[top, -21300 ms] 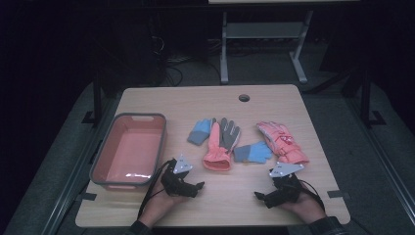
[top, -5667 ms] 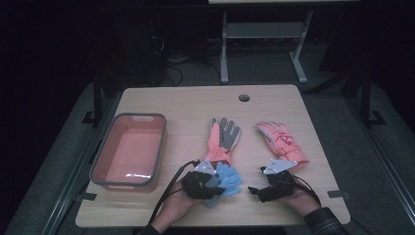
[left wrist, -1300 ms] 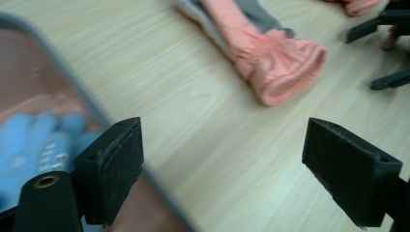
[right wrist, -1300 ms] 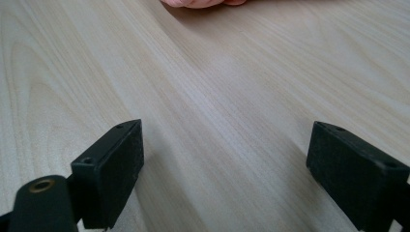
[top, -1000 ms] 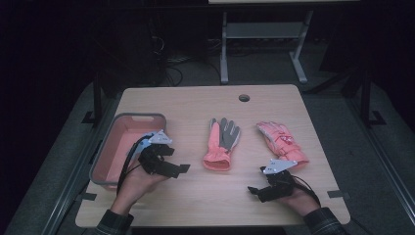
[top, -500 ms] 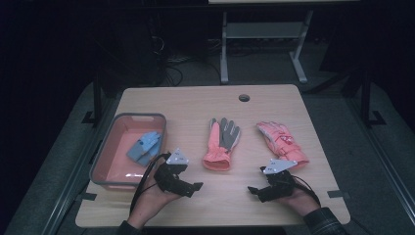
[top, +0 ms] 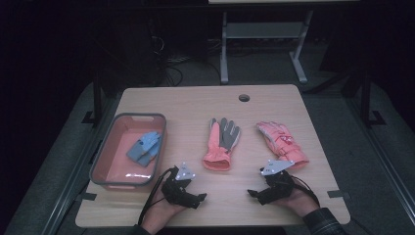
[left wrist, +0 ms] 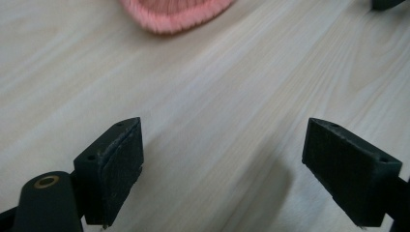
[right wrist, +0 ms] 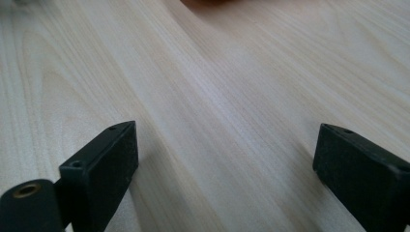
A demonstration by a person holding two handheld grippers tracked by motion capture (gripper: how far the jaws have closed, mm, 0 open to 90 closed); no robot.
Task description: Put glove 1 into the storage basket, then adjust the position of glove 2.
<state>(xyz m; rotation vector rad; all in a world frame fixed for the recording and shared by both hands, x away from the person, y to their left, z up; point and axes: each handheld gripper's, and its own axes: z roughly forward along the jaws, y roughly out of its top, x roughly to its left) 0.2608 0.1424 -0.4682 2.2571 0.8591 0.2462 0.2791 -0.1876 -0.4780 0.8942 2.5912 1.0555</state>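
Now the blue gloves (top: 145,148) lie in the tray (top: 103,157), left gripper (top: 195,200) pulled back, released, empty; pink-grey glove (top: 221,144) just ahead is probably next.

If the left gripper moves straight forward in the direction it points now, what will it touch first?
Probably the knitted cuff of the pink-and-grey glove. The left gripper is open and empty over bare table, with the cuff ahead, slightly left of centre; depth is uncertain.

no readable text anywhere tbh, no labels or brand marks on the gloves, nothing printed on the pink tray (top: 103,161) left of them, no numbers or signs on the wooden table (top: 195,105), gripper jaws plain black too
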